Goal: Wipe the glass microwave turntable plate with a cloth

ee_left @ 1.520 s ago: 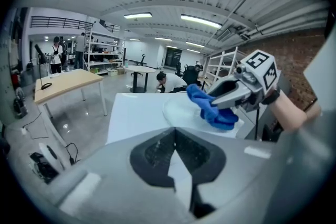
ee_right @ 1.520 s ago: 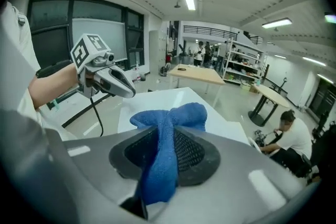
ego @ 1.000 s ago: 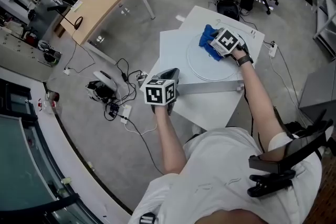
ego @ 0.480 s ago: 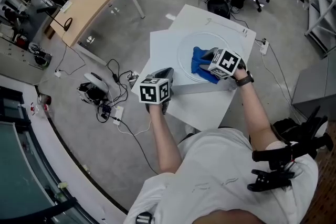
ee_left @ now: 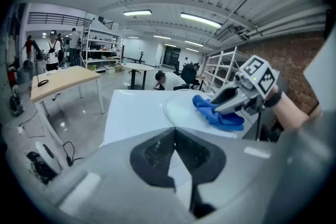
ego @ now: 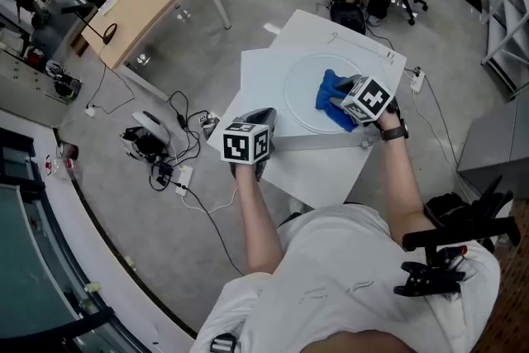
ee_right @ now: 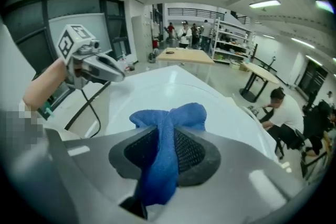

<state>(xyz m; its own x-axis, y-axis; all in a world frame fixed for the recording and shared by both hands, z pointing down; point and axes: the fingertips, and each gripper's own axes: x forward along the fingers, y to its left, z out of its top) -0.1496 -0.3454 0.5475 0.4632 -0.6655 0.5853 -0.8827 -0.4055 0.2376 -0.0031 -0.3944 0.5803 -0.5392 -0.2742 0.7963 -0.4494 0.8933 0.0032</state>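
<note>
Our right gripper (ego: 339, 103) pinches the crumpled blue cloth (ego: 328, 93) on the round clear glass turntable plate (ego: 301, 83), mid-wipe, we judge, much glass yet to cover; our left gripper (ego: 264, 118), jaws pressed together, holds nothing

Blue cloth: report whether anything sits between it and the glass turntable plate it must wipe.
Nothing visible does. The right gripper has its jaws shut on the blue cloth, which lies directly on the glass turntable plate, with bare glass beside it. The left gripper is off the plate, near the table's edge.
</note>
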